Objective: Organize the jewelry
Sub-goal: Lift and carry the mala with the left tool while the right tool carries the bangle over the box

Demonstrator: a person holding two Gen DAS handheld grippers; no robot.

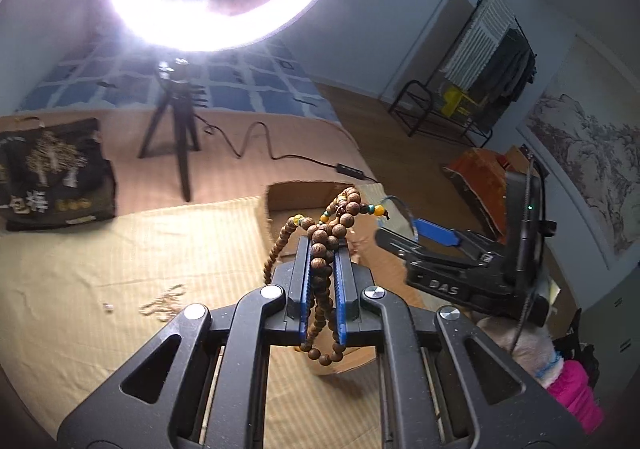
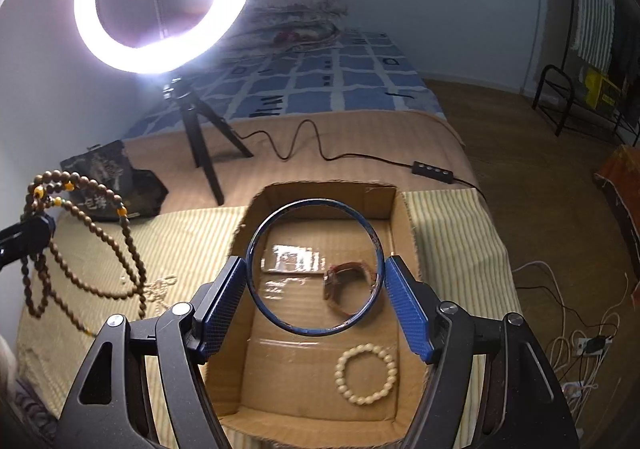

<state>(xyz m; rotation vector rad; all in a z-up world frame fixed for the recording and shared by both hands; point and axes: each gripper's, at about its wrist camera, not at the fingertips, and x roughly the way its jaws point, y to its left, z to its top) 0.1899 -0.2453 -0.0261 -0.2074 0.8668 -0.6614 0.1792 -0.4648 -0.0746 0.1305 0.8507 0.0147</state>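
The right gripper point(image 2: 316, 277), jaws wide on a blue bangle point(image 2: 314, 267), hangs directly over the cardboard box point(image 2: 394, 205); the left gripper point(image 1: 322, 249), clamping wooden prayer beads point(image 1: 320, 245), sits further left.

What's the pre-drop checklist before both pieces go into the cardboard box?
1. Left tongs shut on wooden bead necklace: ok.
2. Right tongs gripping blue bangle across its width: ok.
3. Bangle above cardboard box: ok.
4. Necklace over the box: cannot tell; long loops dangle over the striped cloth in the right wrist view.
5. Free floor space in box: ok; cream bead bracelet and red-strapped watch leave bare cardboard.
6. Loose pale chain on the cloth clear of hanging beads: cannot tell.
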